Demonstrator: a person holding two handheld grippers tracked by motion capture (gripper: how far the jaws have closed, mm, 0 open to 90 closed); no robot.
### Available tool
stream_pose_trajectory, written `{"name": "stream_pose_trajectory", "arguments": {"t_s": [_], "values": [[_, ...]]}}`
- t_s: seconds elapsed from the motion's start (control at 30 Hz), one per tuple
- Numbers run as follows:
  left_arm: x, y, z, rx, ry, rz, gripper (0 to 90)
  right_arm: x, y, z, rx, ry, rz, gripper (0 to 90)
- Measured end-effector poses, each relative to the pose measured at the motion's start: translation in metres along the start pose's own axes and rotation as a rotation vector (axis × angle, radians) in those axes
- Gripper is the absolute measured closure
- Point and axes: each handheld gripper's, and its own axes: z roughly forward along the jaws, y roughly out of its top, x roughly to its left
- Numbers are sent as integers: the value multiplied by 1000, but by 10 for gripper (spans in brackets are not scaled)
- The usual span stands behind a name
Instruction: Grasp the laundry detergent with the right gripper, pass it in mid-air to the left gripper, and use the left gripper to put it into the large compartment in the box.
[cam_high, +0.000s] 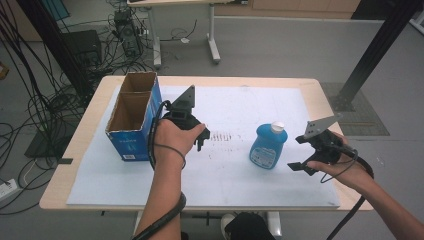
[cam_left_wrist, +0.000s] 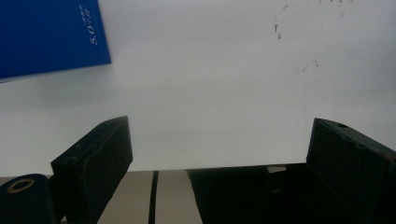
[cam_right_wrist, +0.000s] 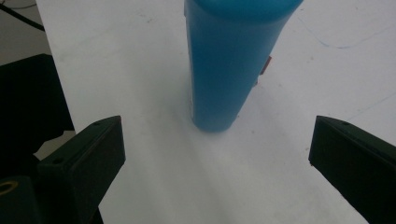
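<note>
Jaws of the right tool (cam_right_wrist: 215, 163) stand wide, holding nothing, at the right gripper view's bottom; beyond, at its top centre, the blue bottle (cam_right_wrist: 229, 60) stands upright on the counter (cam_right_wrist: 140, 93). Smooth plastic, probably slippery and liquid-heavy: grip the flat body. The high view adds its white cap (cam_high: 278, 127), the empty, open left tool (cam_high: 199, 140), and the blue carton (cam_high: 131, 122) at upper left.

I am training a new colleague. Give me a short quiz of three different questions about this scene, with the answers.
1. True or false: the blue bottle stands upright on the white sheet.
2. Which gripper is nearer to the bottle: A) left gripper B) right gripper?
3. Fill in: the open cardboard box has ___ compartments.

Key:
1. True
2. B; its open jaws face the bottle without touching it.
3. Two
</note>
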Motion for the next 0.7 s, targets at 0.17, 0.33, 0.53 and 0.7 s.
{"name": "stream_pose_trajectory", "arguments": {"t_s": [0.17, 0.33, 0.53, 0.7], "values": [[1, 0, 2, 5, 5, 2, 74, 1, -3, 13, -51, -10, 24, 35], [2, 0, 4, 10, 8, 2, 74, 2, -7, 32, -108, -5, 47, 35], [1, 0, 4, 15, 11, 4, 73, 3, -7, 46, -158, -12, 62, 31], [2, 1, 5, 18, 14, 4, 73, 4, -5, 54, -218, -35, 59, 29]]}}
